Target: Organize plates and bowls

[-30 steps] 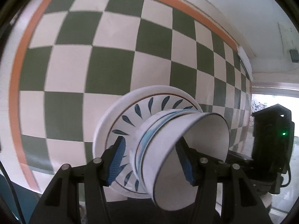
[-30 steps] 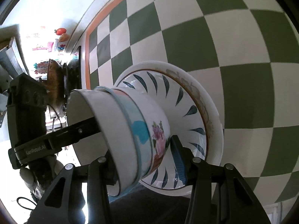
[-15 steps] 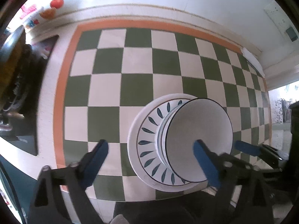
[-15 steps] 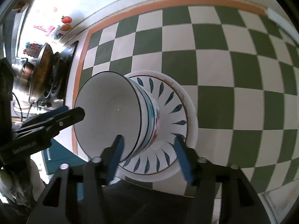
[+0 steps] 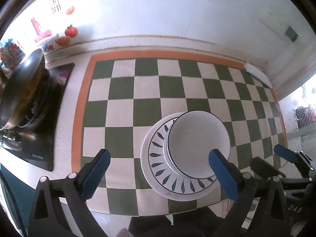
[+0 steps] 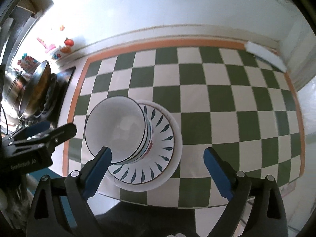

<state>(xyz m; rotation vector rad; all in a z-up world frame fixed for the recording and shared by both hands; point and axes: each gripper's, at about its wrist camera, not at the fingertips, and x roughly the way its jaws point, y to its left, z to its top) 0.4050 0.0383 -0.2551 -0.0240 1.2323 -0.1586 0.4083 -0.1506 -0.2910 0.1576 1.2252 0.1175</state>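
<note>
Left wrist view: stack of bowls sits upright, mouth up, on leaf-pattern plate, near edge of checkered mat, right of stove. Left gripper wide, jaws just opened, above the stack, touching nothing. Right gripper likewise wide, just opened, empty.

A: what do these grippers actually look like?

B: left gripper and right gripper are the same build: black angular plastic arms, silver screws at the joints, blue ribbed pads lining the fingers.

A: any markings?

B: white lettering on the left one's black body, too blurry to read properly.
</note>
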